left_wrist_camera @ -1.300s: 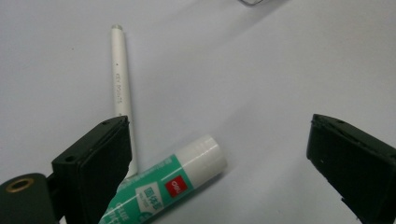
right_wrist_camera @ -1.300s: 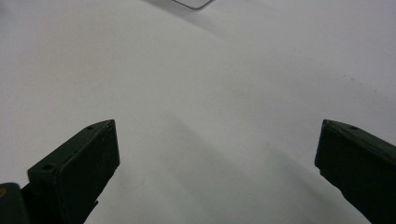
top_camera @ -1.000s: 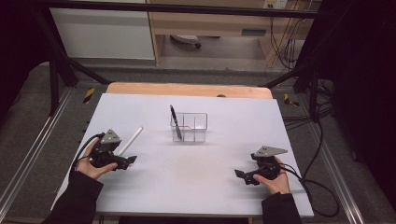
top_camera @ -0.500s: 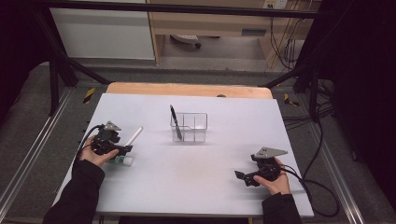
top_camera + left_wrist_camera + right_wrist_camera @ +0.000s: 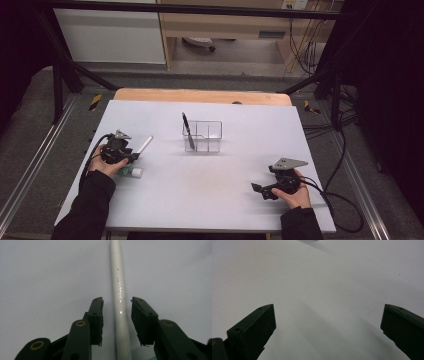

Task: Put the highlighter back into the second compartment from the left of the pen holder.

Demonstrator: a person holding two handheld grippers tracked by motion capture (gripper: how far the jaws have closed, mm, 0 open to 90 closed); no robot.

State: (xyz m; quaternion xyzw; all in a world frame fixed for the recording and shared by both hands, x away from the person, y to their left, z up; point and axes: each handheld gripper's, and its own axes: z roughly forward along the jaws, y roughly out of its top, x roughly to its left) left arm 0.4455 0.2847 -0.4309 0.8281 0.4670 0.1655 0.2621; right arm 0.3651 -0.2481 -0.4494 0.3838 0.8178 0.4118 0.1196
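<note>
A lab recording bay: white table [image 5: 200,200] inside black metal frame [image 5: 60,80], loose cables [image 5: 300,40]

I'm looking at a matt white counter [image 5: 200,200], smooth like laminate, with a bare wood strip [image 5: 200,95] along its far edge. The pen [image 5: 119,290] is white plastic, satin-smooth, with faint embossed silvery lettering on the barrel. My left tongs [image 5: 117,315] are matt black plastic, brass-coloured rivets at the joints, pad faces looking slightly ribbed. Right tongs [image 5: 328,322] have the same dull black finish. The bin [image 5: 202,136] is clear glossy plastic; the dark pen [image 5: 187,126] standing in it looks glossy too. Grey plate [image 5: 289,163] on the right tongs reads as matt metal. Sleeves [image 5: 85,210] are dark cloth.
</note>
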